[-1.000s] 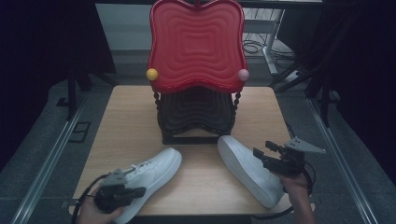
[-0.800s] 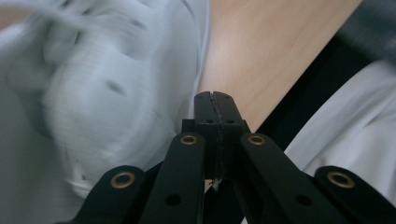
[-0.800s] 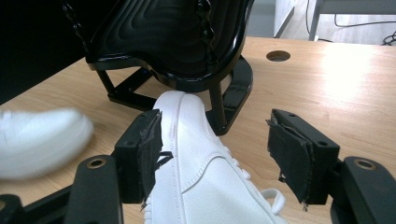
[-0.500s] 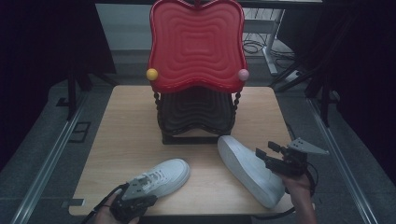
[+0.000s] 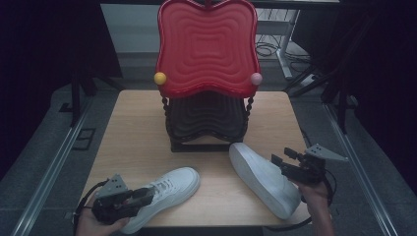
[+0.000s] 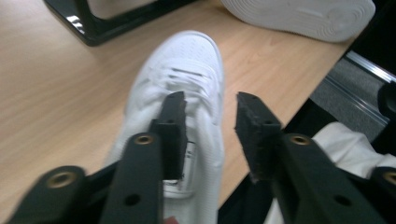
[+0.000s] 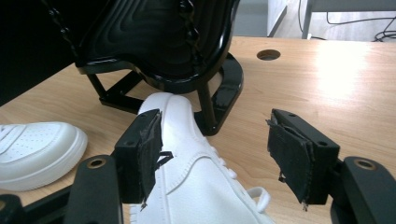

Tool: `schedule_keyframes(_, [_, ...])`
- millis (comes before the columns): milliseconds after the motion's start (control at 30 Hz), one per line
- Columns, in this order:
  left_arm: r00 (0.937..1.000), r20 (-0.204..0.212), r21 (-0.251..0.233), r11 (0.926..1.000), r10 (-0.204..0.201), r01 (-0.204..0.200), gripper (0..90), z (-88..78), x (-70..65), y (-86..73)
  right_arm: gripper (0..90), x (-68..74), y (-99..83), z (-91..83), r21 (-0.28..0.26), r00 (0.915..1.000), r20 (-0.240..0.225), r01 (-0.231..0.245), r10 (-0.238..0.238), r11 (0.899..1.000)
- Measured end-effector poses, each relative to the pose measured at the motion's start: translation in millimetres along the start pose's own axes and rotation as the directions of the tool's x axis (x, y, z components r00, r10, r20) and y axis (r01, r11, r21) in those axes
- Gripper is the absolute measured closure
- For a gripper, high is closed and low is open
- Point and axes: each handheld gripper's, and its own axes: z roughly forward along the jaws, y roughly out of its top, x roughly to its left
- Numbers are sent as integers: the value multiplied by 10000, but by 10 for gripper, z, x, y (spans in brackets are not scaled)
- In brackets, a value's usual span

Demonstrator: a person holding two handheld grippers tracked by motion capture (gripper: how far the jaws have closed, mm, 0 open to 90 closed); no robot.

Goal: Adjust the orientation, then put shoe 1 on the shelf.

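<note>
High view: left shoe (image 5: 162, 192) shifted toward table (image 5: 133, 132) centre, upright. Left gripper (image 5: 129, 201) at heel, right shoe (image 5: 263, 177) on side.
Left gripper view: jaws just opened, shoe released.
Right gripper view: right gripper (image 7: 219, 154) open, straddling right shoe.

You work at a pale wooden table (image 5: 137, 147) with a round cable hole (image 7: 268, 54) in its top; a glare of light lies on the wood near that hole; around you the room is dark; grey floor (image 5: 34, 162) flanks the table, a metal rail (image 5: 49, 172) running along its left; cables (image 5: 268, 49) lie on the floor behind.
</note>
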Motion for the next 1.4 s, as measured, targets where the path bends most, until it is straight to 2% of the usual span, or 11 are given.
schedule_keyframes(33, [10000,-70,-47,10000,-47,46,606,-15,25,0,351,-10,-3,1,48,10000,22,-10,10,10000])
schedule_keyframes(233, [9975,-612,-185,9992,-358,347,472,-104,173,-31,352,-31,-56,9,129,9997,99,-236,234,9996])
schedule_keyframes(300, [9960,-761,-266,9986,-469,450,462,-130,215,-31,351,-32,-60,16,141,9997,115,-235,233,9996])
schedule_keyframes(433, [9938,-1006,-413,9982,-480,440,413,-167,278,3,352,-32,-62,16,137,9998,118,-137,135,9998])
schedule_keyframes(533, [9935,-1039,-417,9982,-471,430,389,-169,293,20,352,-36,-71,-3,136,9997,120,-208,206,9997])
schedule_keyframes(700, [9912,-1260,-159,9991,-416,399,378,-169,323,13,352,-42,-51,-36,-5,9997,158,-177,177,9998])
schedule_keyframes(900, [9869,-1602,62,9997,-212,225,381,-206,374,-91,351,-1,-25,-15,-24,10000,24,-73,73,10000])
schedule_keyframes(1067, [9863,-1647,287,9995,-87,136,384,-198,406,-171,351,28,-13,2,-16,10000,-28,27,-27,10000])
schedule_keyframes(1267, [9853,-1699,735,9973,173,-48,389,-81,423,-244,351,21,-4,8,5,10000,-1,34,-34,10000])
schedule_keyframes(1400, [9851,-1567,1342,9897,715,-505,393,113,379,-184,351,22,-2,14,6,10000,-13,50,-50,10000])
